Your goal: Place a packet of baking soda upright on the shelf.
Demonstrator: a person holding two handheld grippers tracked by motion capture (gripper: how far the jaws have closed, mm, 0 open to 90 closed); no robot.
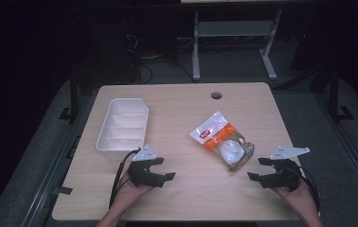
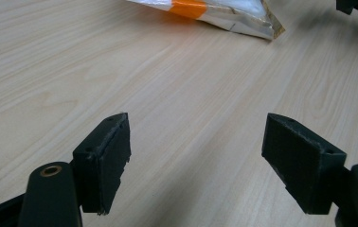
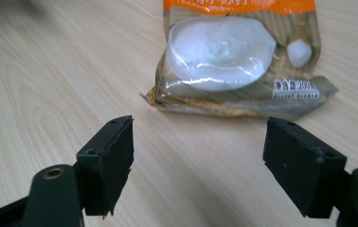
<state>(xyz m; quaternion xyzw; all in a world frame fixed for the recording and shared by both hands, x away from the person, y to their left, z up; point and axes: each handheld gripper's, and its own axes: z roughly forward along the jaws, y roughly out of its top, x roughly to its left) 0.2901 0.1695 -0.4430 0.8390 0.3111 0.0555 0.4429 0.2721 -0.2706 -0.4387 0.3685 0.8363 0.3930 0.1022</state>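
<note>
A sealed, glossy plastic food packet with an orange band and a pale rounded lump inside (image 1: 224, 140) lies flat on the light wood tabletop (image 1: 186, 189), just ahead of the right gripper (image 1: 261, 169), whose jaws stand wide apart and empty, aimed at the packet's near bottom seam. The left gripper (image 1: 164, 168) is also spread open with nothing between its jaws; the packet sits well off to its far right side. Beyond the left gripper rests a white plastic tray with divided compartments (image 1: 122, 128).

The packet looks light, with a soft, crinkly film that is probably slippery and will buckle under pressure. The white contents may crush, so the safer hold is likely the flat crimped seam or a corner nearest the right gripper, pinched low against the tabletop rather than across the bulge.
</note>
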